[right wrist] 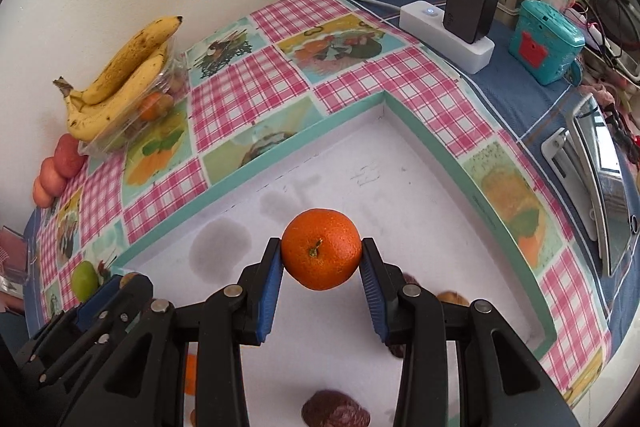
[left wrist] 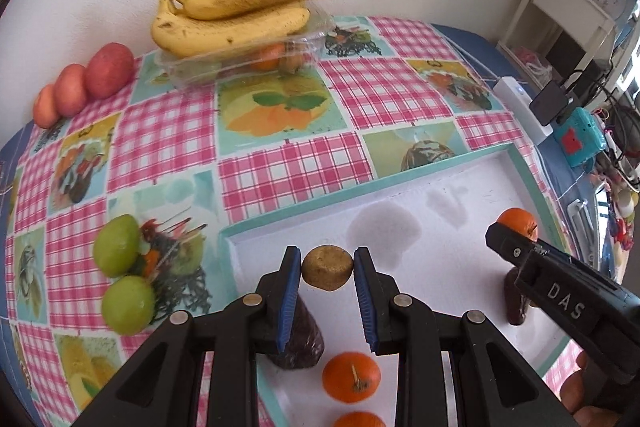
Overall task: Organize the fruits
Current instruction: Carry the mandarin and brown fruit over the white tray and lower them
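Observation:
My left gripper (left wrist: pixel 327 261) is shut on a small brown-yellow round fruit (left wrist: pixel 327 269), held above the floor of a white tray with a teal rim (left wrist: pixel 304 203). My right gripper (right wrist: pixel 322 259) is shut on an orange (right wrist: pixel 321 249) over the same tray (right wrist: pixel 256 167). In the left wrist view the right gripper (left wrist: pixel 510 235) comes in from the right with the orange (left wrist: pixel 518 223) behind its tip. Below the left fingers, two more oranges (left wrist: pixel 351 377) and a dark brown fruit (left wrist: pixel 298 343) lie in the tray. The left gripper (right wrist: pixel 116 291) shows at the lower left of the right wrist view.
Bananas (left wrist: pixel 240 15) rest on a clear plastic box (left wrist: pixel 248 63) by the wall, with red apples (left wrist: pixel 108 71) to their left. Two green fruits (left wrist: pixel 118 247) lie left of the tray. A white power strip with a charger (right wrist: pixel 452 27) and a teal box (right wrist: pixel 544 43) stand at the right.

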{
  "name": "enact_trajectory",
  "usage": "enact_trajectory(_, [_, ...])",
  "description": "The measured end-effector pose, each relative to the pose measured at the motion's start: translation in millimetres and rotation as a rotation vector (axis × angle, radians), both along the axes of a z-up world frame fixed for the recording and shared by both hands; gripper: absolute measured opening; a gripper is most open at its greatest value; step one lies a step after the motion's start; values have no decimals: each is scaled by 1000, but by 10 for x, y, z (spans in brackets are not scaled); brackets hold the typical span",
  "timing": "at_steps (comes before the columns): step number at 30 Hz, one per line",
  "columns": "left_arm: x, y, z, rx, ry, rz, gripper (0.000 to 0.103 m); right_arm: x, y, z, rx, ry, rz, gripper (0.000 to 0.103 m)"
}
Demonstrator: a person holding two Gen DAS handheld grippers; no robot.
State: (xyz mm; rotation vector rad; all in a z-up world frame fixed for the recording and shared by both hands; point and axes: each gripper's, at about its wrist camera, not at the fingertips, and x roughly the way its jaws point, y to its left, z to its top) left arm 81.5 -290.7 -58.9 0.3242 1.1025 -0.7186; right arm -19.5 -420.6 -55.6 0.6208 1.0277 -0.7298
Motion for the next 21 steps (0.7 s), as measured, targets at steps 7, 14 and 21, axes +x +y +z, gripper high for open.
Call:
enact_trajectory(7, [54, -130, -215, 34, 6, -23, 29, 36, -166, -157, -1, 32, -31, 40])
enact_trajectory(14, [78, -141, -311, 44, 5, -29, 29, 44, -249, -268, 12, 45, -39, 40])
enact_trajectory(21, [74, -153, -312, 49, 1, -33, 29, 47, -260, -279, 14, 44, -40, 40])
